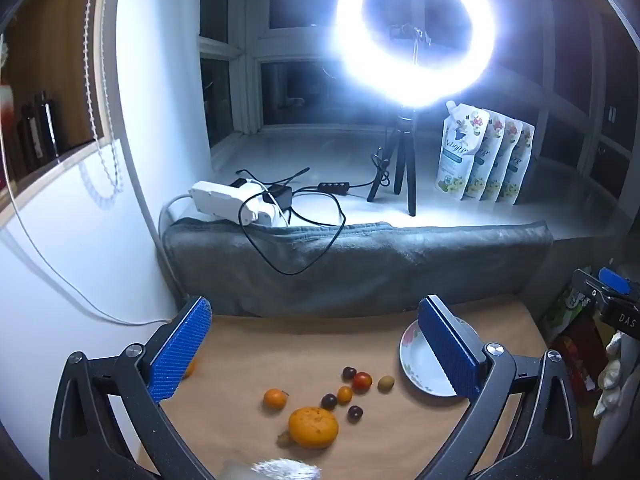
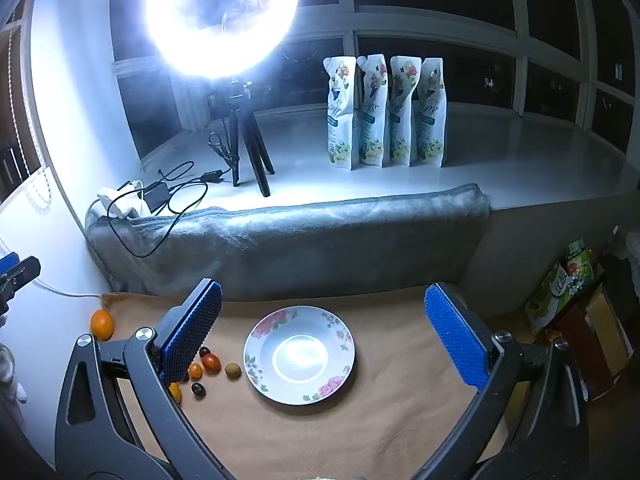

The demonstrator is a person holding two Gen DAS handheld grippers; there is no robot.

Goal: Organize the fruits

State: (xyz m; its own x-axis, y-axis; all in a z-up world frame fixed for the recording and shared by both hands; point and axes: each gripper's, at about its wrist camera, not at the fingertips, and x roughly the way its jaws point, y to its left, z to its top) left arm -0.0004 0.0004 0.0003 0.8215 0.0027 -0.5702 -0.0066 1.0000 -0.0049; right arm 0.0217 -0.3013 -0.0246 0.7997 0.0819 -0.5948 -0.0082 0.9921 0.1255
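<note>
Several small fruits lie on the tan cloth (image 1: 248, 356): a large orange (image 1: 313, 427), a small orange (image 1: 275, 398), a red tomato (image 1: 362, 381), dark grapes (image 1: 329, 401) and a green one (image 1: 386, 383). A white floral plate (image 2: 299, 354) stands empty to their right; it also shows in the left wrist view (image 1: 420, 364). My left gripper (image 1: 316, 344) is open above the fruits, holding nothing. My right gripper (image 2: 322, 328) is open above the plate, holding nothing. Another small orange (image 2: 102, 324) sits at the cloth's far left edge.
A grey folded blanket (image 1: 360, 264) lines the back of the cloth. Behind it on the sill stand a ring light on a tripod (image 1: 404, 168), a power strip with cables (image 1: 228, 200) and several refill pouches (image 2: 384, 112). Boxes (image 2: 568, 288) stand at the right.
</note>
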